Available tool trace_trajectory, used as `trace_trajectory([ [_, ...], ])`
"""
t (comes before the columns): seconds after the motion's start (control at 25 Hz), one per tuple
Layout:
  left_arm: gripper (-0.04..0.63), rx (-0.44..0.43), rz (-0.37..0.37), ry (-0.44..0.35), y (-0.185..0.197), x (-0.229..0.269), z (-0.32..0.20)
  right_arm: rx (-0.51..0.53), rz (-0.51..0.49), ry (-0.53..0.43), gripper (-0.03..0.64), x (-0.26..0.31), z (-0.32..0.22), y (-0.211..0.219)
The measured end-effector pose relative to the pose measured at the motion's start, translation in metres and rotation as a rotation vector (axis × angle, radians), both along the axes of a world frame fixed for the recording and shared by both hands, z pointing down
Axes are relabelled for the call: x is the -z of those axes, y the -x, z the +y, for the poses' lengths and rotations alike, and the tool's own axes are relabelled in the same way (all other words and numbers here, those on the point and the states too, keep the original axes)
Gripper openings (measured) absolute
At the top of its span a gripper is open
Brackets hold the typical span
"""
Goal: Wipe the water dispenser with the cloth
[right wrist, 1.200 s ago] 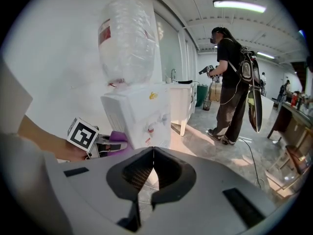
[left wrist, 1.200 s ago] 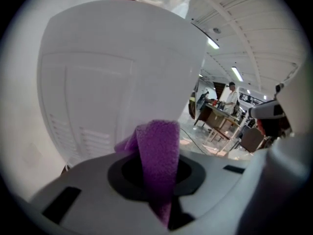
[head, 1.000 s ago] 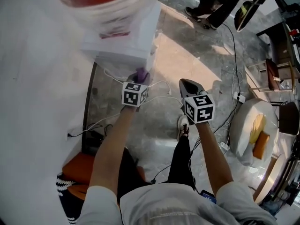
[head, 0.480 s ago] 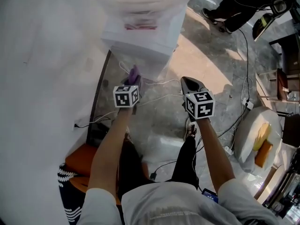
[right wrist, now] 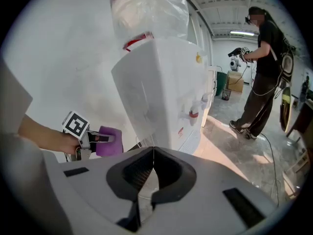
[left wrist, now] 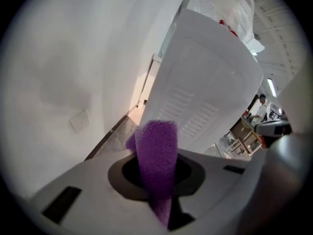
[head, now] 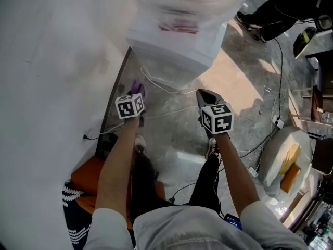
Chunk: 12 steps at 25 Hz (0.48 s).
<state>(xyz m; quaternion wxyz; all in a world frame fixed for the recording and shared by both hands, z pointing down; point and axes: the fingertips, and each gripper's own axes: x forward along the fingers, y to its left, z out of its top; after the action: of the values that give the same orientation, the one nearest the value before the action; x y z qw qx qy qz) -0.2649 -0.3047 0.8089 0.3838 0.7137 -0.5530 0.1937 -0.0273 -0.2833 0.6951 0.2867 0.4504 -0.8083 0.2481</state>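
The white water dispenser [head: 177, 40] stands against the wall with a clear bottle [right wrist: 146, 13] on top; its vented side panel [left wrist: 200, 102] fills the left gripper view. My left gripper [head: 136, 90] is shut on a purple cloth [left wrist: 155, 165], held a little away from the dispenser's lower left side. The cloth [right wrist: 108, 140] also shows in the right gripper view, beside the dispenser's corner. My right gripper [head: 207, 95] is shut with nothing in it and hovers in front of the dispenser, to the right of the left one.
White wall [head: 52, 61] runs along the left. White cables [head: 166, 111] trail on the marble floor under the grippers. A person in black [right wrist: 264, 67] stands to the right. A round white table [head: 283, 150] with yellow things is at right, an orange seat [head: 86, 176] at lower left.
My left gripper with the cloth has drawn back and to the left, off the dispenser's bottom corner. The head view has shifted, so the dispenser now sits further right.
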Motion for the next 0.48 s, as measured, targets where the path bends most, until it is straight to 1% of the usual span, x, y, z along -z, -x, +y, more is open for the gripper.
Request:
trace_trajectory([
  [0.12, 0.052, 0.042, 0.035, 0.027, 0.013, -0.027, -0.006, -0.001, 0.004, 0.013, 0.014, -0.017, -0.002, 0.009],
  [0.2, 0.052, 0.050, 0.045, 0.044, 0.015, -0.048, -0.007, -0.003, 0.012, 0.024, 0.015, -0.032, -0.001, 0.011],
  [0.32, 0.052, -0.001, 0.027, 0.061, 0.013, -0.087, -0.012, -0.019, 0.025, 0.040, 0.014, -0.066, -0.001, 0.011],
  [0.4, 0.052, -0.045, -0.009, 0.063, 0.008, -0.115, -0.019, -0.031, 0.040, 0.049, 0.014, -0.091, -0.003, 0.006],
  [0.48, 0.052, -0.063, -0.036, 0.049, 0.004, -0.138, -0.029, -0.034, 0.054, 0.051, 0.014, -0.111, -0.005, -0.001],
])
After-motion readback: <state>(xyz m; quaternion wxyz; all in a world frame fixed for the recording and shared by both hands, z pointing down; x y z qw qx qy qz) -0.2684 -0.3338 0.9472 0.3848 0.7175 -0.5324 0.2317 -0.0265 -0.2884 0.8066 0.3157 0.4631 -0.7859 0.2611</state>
